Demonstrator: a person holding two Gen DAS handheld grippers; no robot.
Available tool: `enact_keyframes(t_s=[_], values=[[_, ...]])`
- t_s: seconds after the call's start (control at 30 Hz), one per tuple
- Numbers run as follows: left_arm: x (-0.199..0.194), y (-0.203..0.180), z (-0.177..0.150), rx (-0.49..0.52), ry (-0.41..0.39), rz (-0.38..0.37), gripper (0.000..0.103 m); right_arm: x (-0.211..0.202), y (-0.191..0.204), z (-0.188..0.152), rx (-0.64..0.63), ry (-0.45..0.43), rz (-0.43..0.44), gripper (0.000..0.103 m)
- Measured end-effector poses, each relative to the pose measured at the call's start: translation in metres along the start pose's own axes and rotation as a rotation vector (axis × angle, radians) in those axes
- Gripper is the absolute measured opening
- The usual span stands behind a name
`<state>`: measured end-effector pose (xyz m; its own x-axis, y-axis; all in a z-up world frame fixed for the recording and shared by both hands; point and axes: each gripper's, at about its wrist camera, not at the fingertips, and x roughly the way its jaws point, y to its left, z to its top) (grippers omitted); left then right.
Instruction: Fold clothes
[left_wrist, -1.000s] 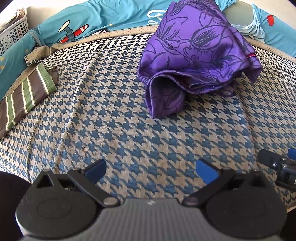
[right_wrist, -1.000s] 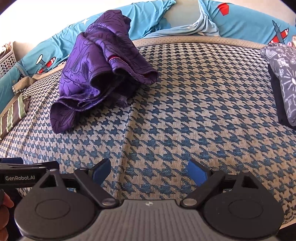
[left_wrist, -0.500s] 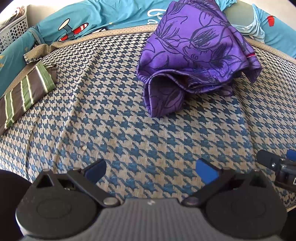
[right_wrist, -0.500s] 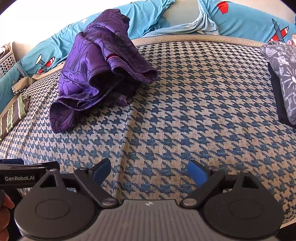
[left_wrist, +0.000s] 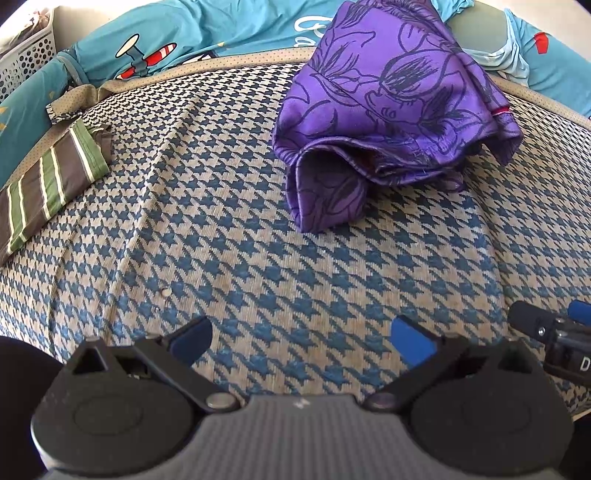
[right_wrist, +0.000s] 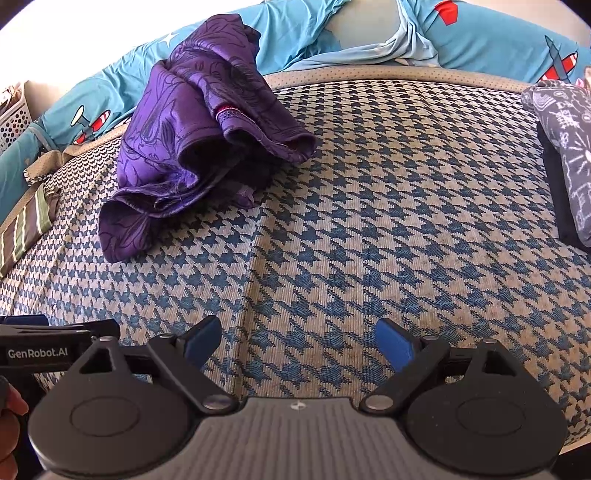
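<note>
Purple garment (left_wrist: 391, 110) sits crumpled on the houndstooth cover (left_wrist: 295, 258), toward its far edge, well ahead of me. My left gripper (left_wrist: 301, 339) and right gripper (right_wrist: 297, 341) hover over the near cover, jaws spread wide, empty. Striped cloth (left_wrist: 48, 184) lies far left.

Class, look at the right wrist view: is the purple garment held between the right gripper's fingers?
No. The purple garment lies crumpled on the houndstooth cover, far from the open, empty right gripper.
</note>
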<state>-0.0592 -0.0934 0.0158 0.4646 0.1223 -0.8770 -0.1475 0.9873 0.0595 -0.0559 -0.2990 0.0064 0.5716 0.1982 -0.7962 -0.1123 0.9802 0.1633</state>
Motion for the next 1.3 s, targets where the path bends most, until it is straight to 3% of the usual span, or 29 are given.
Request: enact_keyframes(t_s=[1.3], values=[[0.0004,0.0002,-0.0035,0.002,0.007,0.000,0.103,0.0026,0.0003,0.0003,-0.010,0.017,0.005,0.090]])
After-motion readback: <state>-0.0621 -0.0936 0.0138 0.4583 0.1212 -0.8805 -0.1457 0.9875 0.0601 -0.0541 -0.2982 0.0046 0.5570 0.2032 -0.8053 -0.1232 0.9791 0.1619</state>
